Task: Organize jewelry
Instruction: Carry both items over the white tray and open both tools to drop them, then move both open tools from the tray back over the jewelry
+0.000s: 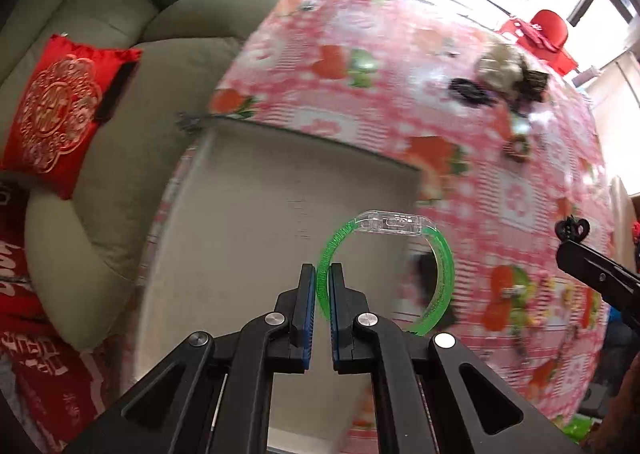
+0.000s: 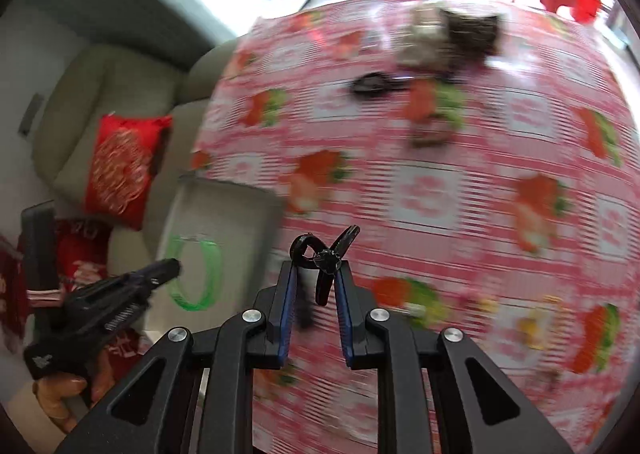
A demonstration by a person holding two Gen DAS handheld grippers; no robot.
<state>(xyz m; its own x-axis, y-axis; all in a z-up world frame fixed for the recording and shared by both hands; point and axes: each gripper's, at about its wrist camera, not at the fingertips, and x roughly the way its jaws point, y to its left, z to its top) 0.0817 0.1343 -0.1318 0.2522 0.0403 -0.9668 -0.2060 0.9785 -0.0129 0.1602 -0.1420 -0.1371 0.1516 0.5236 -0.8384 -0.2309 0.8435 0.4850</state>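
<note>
My left gripper [image 1: 322,274] is shut on a green bangle with a clear clasp [image 1: 442,254] and holds it above a grey tray [image 1: 248,206] at the table's left edge. The bangle also shows in the right wrist view [image 2: 208,274], over the tray [image 2: 228,206]. My right gripper [image 2: 318,264] is shut on a black bow-shaped hair clip [image 2: 326,258], held above the pink tablecloth right of the tray. Its tip with the clip shows in the left wrist view [image 1: 572,228].
On the pink strawberry-print tablecloth [image 1: 360,54] lie a black hair piece [image 1: 468,90], a brown ring-shaped piece [image 1: 518,148] and a beige-and-dark bundle [image 1: 508,74]. A beige sofa [image 1: 112,158] with a red cushion [image 1: 60,110] stands left of the table.
</note>
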